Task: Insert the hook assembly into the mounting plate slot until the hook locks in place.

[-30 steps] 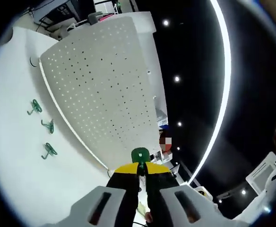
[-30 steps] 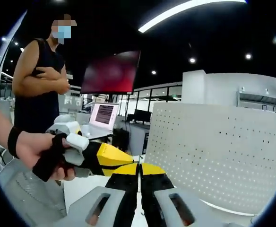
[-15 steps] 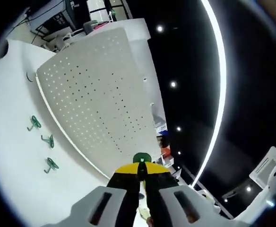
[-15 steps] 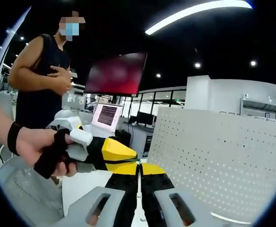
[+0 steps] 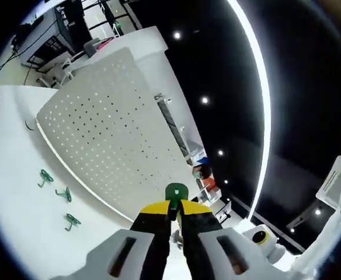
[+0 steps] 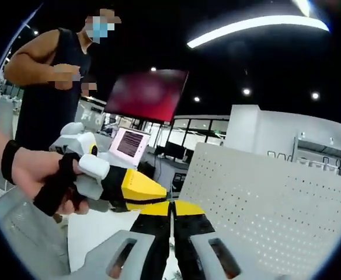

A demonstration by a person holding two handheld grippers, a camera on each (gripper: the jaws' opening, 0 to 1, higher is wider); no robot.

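In left gripper view, from left: three spare green hooks (image 5: 56, 195) lying on white table (image 5: 13, 175), just beside lower edge of upright white perforated mounting plate (image 5: 106, 134). Further right, left gripper (image 5: 174, 205) closed on green hook assembly (image 5: 176, 191), held in air near plate's lower corner, apart from its holes.

In right gripper view, from left: hand (image 6: 33, 175) holding left gripper (image 6: 141, 189), its tips just beside right gripper (image 6: 171, 204), jaws pressed together, nothing between. Plate (image 6: 264, 204) to the right.
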